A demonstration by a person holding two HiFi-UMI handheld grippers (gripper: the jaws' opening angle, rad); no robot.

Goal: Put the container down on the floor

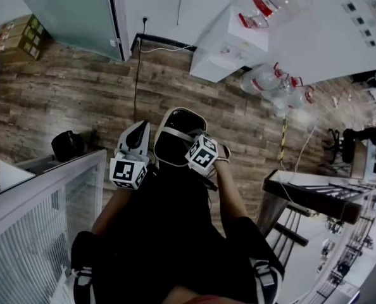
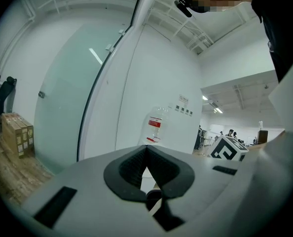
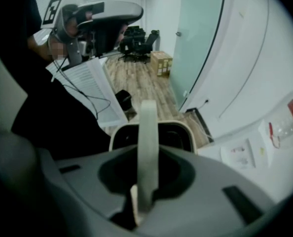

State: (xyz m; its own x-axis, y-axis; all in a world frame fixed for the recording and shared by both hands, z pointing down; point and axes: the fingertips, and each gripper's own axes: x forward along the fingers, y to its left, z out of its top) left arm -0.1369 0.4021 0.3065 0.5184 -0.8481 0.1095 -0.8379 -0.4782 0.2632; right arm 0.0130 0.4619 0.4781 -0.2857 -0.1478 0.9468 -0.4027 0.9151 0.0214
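Right gripper [image 3: 147,164] points steeply down, jaws clamped on the cream handle [image 3: 147,127] of the container [image 1: 169,145]. Container is a dark tub with a pale rim, hanging in front of the person, clear of the wooden floor [image 1: 68,94]. Left gripper [image 2: 146,154] sits just beside the container's left, jaws together, nothing between them.

Open wooden floor [image 1: 68,94] lies ahead. A water dispenser [image 1: 223,49] and bottles [image 1: 270,81] crowd the right, and a glass partition [image 1: 49,170] blocks the left.
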